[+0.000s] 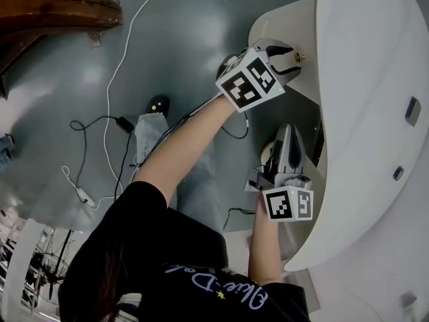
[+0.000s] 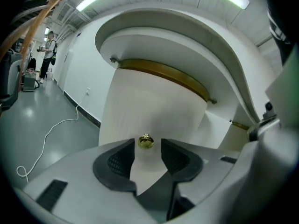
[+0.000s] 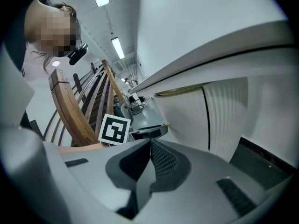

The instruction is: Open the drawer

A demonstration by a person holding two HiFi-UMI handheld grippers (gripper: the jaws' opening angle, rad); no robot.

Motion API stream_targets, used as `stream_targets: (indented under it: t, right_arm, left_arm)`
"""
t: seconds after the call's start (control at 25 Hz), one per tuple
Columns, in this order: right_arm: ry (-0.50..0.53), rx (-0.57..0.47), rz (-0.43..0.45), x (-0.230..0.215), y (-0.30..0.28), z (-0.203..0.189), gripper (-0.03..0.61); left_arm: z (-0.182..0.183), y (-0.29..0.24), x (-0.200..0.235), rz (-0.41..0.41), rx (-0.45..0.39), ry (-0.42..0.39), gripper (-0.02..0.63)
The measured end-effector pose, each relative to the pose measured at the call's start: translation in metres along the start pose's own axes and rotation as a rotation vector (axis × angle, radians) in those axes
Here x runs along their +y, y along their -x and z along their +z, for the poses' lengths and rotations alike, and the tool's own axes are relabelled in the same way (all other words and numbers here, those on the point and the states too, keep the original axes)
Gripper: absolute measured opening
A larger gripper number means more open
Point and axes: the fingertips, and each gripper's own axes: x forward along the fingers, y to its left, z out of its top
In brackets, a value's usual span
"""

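My left gripper (image 2: 147, 149): jaws apart, brass knob (image 2: 145, 142) of white drawer front (image 2: 154, 104) between tips, pads not pressing it. My right gripper (image 3: 150, 146): jaws together, empty.

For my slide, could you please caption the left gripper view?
Open left gripper aimed at the brass knob on the drawer.

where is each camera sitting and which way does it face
Head view: on the person's head, facing steeply down at the floor and cabinet; shows their torso, left gripper and right gripper.
Left gripper view: on the left gripper, facing along its open jaws at the knob; only that gripper shows.
Right gripper view: on the right gripper, facing along its shut jaws past the cabinet; shows the person's head and the left gripper's marker cube.
Shared: head and left gripper views both show the knob.
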Motion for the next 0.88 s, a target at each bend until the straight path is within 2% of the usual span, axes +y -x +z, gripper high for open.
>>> stream_targets:
  t: [0.4,0.56,0.88]
  right_arm:
    - [-0.013,0.004,-0.023,-0.001,0.001,-0.001,0.002]
    - [-0.012,0.002,-0.035,-0.001,0.001,0.001,0.002]
    - [-0.012,-0.003,-0.051,0.006,-0.003,0.004,0.002]
  left_arm:
    - [0.004,-0.019,0.003,-0.048,0.005,-0.008,0.152]
    - [0.003,-0.019,0.005,-0.059,0.007,-0.028,0.107]
    - [0.003,-0.017,0.005,-0.076,0.028,-0.096,0.1]
